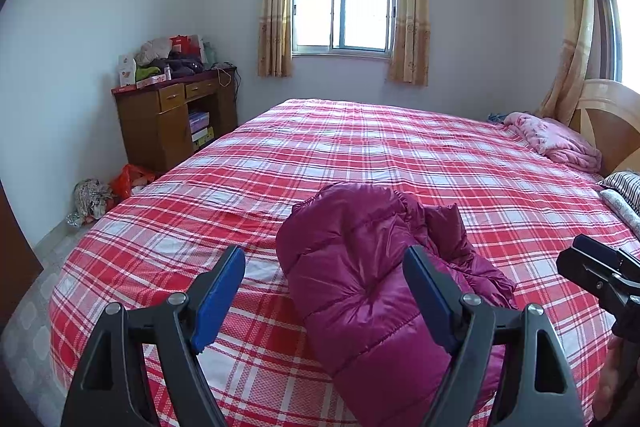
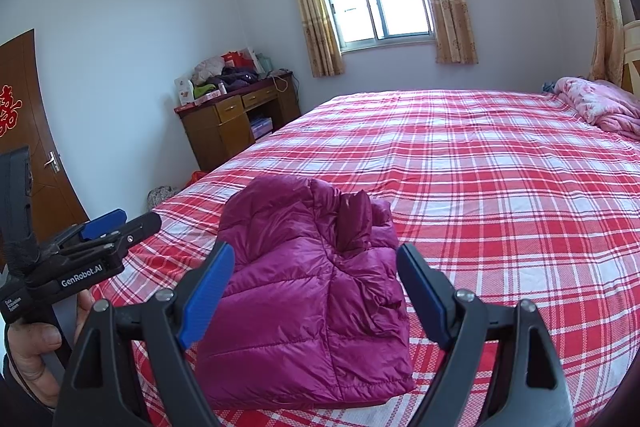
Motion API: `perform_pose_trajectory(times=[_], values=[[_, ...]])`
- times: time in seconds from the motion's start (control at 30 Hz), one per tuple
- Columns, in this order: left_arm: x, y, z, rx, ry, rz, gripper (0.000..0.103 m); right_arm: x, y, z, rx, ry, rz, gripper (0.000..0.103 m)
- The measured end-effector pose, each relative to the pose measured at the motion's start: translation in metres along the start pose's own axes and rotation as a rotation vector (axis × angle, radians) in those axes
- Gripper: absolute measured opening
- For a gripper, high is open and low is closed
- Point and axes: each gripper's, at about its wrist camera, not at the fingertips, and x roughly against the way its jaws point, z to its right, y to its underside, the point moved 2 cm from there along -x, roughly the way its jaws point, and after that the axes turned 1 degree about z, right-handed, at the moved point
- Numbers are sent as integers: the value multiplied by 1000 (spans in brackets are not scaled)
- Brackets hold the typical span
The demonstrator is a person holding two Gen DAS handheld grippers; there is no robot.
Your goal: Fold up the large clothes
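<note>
A magenta quilted down jacket [image 1: 360, 267] [image 2: 304, 291] lies folded into a compact bundle on the red plaid bed [image 1: 360, 147] [image 2: 480, 167], near its front edge. My left gripper [image 1: 324, 267] hovers open above the jacket's left part, nothing between its blue pads. My right gripper [image 2: 316, 263] is open too, hovering just before the bundle with nothing held. From the left wrist camera, the right gripper [image 1: 600, 267] shows at the right edge. Seen from the right wrist, the left gripper [image 2: 116, 227] and the hand [image 2: 32, 351] holding it are at the left.
A folded pink blanket [image 1: 556, 143] [image 2: 600, 103] and a wooden headboard [image 1: 612, 115] are at the far right. A wooden desk [image 1: 176, 119] [image 2: 236, 123] piled with clothes stands by the left wall. Bags [image 1: 112, 187] lie on the floor. A brown door [image 2: 28, 131] is at left.
</note>
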Motion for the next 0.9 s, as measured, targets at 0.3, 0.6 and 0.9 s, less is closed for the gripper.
perform_pose_trajectory(times=[0.3, 0.6, 0.9], values=[[3, -2, 3, 0, 4, 14, 82, 7, -1, -1, 13, -1, 23, 89], [-3, -2, -2, 33, 7, -13, 82, 11, -2, -4, 16, -8, 29, 89], [-4, 4, 3, -11, -19, 0, 82, 6, 3, -4, 10, -7, 6, 89]])
